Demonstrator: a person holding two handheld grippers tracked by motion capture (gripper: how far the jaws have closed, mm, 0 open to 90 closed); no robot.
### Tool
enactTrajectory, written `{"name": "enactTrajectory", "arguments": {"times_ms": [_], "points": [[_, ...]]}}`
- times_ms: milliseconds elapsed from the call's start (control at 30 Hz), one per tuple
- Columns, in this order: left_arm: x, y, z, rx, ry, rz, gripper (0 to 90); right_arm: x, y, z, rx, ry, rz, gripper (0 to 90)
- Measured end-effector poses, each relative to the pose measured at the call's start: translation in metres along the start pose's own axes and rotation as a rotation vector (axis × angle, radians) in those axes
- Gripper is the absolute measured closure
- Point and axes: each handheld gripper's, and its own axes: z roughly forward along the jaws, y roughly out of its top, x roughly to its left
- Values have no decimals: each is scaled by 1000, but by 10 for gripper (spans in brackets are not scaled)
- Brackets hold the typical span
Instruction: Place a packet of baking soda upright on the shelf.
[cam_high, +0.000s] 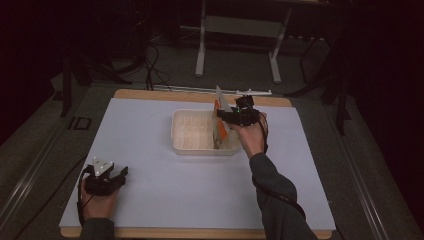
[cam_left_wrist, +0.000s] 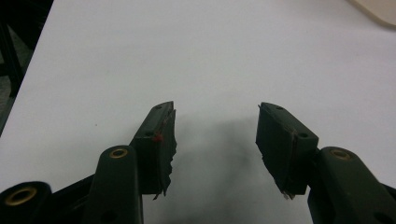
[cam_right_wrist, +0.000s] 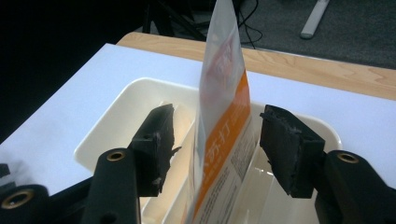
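Observation:
A white and orange packet (cam_high: 221, 120) stands on edge inside a cream plastic bin (cam_high: 200, 149) at the middle of the table, leaning against the bin's right end. My right gripper (cam_high: 228, 116) is over that end of the bin. In the right gripper view the packet (cam_right_wrist: 224, 112) rises between the two jaws, which stand apart from it on both sides, so the right gripper (cam_right_wrist: 215, 126) is open. My left gripper (cam_high: 119, 175) rests near the front left of the white table top (cam_high: 150, 130). Its jaws stand wide apart over bare white surface; the left gripper (cam_left_wrist: 215, 123) is open and holds nothing.
The cream bin (cam_right_wrist: 116, 116) has shallow divisions inside. The wooden table edge (cam_right_wrist: 299, 65) runs behind it. Beyond the table stand a white metal frame (cam_high: 240, 30) and cables (cam_high: 152, 60) on a dark floor.

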Motion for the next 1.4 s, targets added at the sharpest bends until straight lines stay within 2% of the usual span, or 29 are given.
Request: {"name": "enactTrajectory", "arguments": {"times_ms": [500, 633, 900, 1100, 1300, 1400], "points": [[0, 0, 0, -6, 2, -1, 472, 0, 2, -30, 1, 41, -29, 426], [0, 0, 0, -6, 2, -1, 472, 2, 0, -41, -2, 58, -57, 426], [0, 0, 0, -9, 4, 0, 472, 5, -5, -64, -60, 95, -74, 427], [0, 0, -1, -10, 5, -1, 472, 7, -12, -82, -103, 106, -92, 426], [0, 0, -1, -10, 6, -2, 472, 2, -26, -94, -133, 107, -101, 426], [0, 0, -1, -9, 6, -3, 472, -3, -36, -99, -132, 103, -99, 426]]}}
